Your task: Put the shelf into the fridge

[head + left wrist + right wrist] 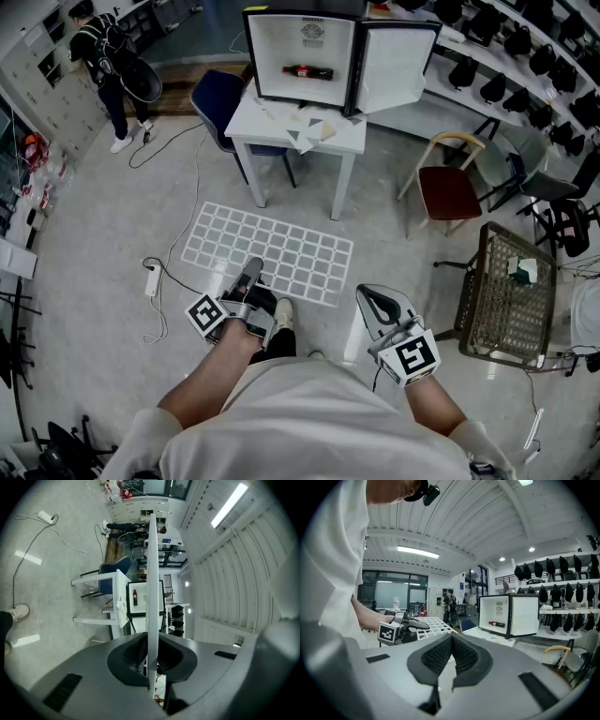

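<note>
**Shelf held in left gripper, well short of the open fridge**

Nearest the head camera is the person's white shirt (309, 427), with both forearms reaching forward over the floor (112, 225).

Left gripper (251, 272): its fingers (129, 658) are clamped on the near edge of the white wire shelf (281, 253). In the left gripper view the shelf shows edge-on as a thin white strip between the pads. The right gripper view shows it held roughly level, off the floor.

Right gripper (373, 298): its fingers (436, 658) are together, with nothing between them. It is held beside the shelf's right end and is not touching it.

Fridge (300, 52): it stands on a small white tabletop (295, 131), well ahead of the shelf. Its door (394, 66) is swung open to the right. A dark bottle (307, 71) lies on its side inside, and papers (309, 127) lie on the tabletop in front.

Surroundings: a blue chair (216, 98) stands left of the tabletop and a wooden chair with a red seat (448, 187) to its right. A wire basket (506, 295) is at the far right, and a power strip (151, 279) with its cable lies on the floor. A second person (108, 66) stands at the far left.
</note>
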Motion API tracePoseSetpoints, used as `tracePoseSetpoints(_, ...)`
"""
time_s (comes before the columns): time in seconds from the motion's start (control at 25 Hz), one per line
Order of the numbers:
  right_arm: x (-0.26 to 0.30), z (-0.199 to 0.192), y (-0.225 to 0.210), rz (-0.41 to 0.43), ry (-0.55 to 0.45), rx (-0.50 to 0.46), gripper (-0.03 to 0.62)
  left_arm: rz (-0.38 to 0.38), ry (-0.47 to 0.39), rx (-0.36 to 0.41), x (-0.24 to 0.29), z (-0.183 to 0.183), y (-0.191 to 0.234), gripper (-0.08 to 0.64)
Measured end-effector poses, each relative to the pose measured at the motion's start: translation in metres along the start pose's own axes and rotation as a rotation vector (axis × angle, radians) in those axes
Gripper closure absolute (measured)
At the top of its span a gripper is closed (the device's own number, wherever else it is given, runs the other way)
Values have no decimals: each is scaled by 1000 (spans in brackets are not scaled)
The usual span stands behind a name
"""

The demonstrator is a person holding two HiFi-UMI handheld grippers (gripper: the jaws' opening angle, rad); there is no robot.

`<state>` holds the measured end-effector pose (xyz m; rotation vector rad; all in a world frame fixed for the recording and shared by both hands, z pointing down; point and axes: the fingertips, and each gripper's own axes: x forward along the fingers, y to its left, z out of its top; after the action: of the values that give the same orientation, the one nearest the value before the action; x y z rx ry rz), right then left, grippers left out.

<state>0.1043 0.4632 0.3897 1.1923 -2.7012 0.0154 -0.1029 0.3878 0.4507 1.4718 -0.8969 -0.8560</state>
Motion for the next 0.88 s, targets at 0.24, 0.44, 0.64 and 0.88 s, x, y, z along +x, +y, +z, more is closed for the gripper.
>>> tracePoseSetpoints(0.24,36,7,-28,-47,28,10,586,-3,27,-6,53,27,3,525)
tracePoseSetpoints(0.44,83,32,-45,-50,5,-7,584,-37,68,-19,100,57,-7,525)
tracePoseSetpoints(0.64,135,41,-63,-99,16,35,529,-23,111,-29,144,96,6,525)
tracePoseSetpoints(0.88,181,53,-82,-127,29,26,522,-41,131,-28,197,133,3,525)
